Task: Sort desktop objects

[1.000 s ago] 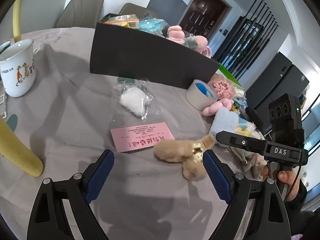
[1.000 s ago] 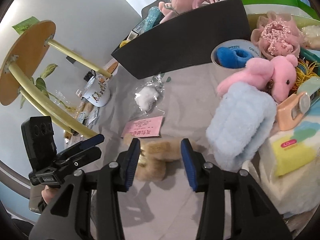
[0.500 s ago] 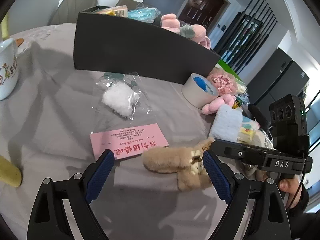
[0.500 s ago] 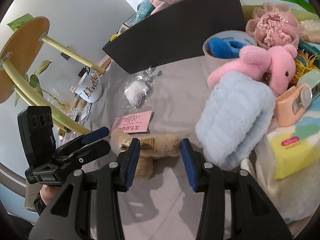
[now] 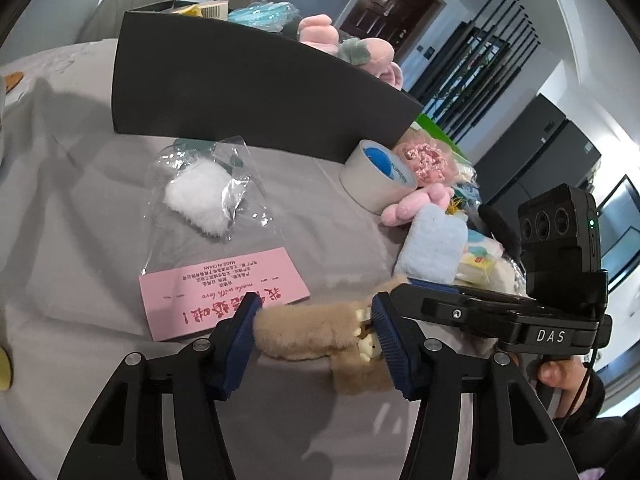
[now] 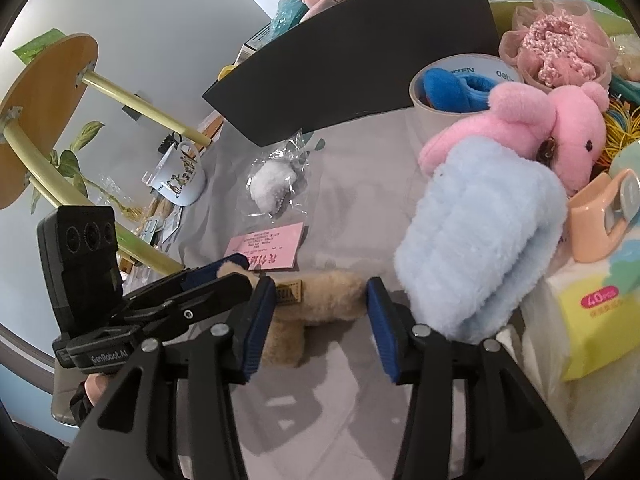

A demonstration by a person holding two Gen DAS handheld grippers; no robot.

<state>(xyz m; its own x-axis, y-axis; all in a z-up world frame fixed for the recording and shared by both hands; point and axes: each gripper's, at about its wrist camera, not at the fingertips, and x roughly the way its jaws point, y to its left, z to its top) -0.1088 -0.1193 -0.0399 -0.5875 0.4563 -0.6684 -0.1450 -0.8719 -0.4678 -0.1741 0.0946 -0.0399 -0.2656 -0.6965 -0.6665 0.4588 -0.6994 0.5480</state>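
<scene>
Tan plush toy [image 5: 308,332] lying on the grey tablecloth [image 5: 80,216] toward the table's near edge, with both grippers set about it. Left gripper [image 5: 314,330]: its blue pads stand at either end of the plush and the jaws are closing; the pads [image 5: 240,332] touch the fur at both sides, so the toy is being clamped. Right gripper [image 6: 320,312]: the jaws are opening slightly, with the plush between them; its left pad [image 6: 260,320] lies against the fur beside a small woven label, while whether the right pad touches cannot be told. In the right wrist view the left gripper's fingers [image 6: 216,276] cross in front of the toy's far end. Pink printed card [image 5: 222,290] lying flat just beyond the plush, joined to a clear bag holding a white fluffy item [image 5: 198,204]. Black box [image 5: 256,96] standing farther back toward the table's far edge, filled with soft toys. Tape roll [image 5: 374,184] standing beside the box's right end, a blue object inside its core. Pink plush animal [image 6: 548,124] and light blue fleece bundle [image 6: 484,240] lying at the right side, the bundle just beside the right gripper's right finger. Yellow tissue pack [image 6: 596,316] at the right edge. White printed mug [image 6: 180,178] standing toward the left edge.
</scene>
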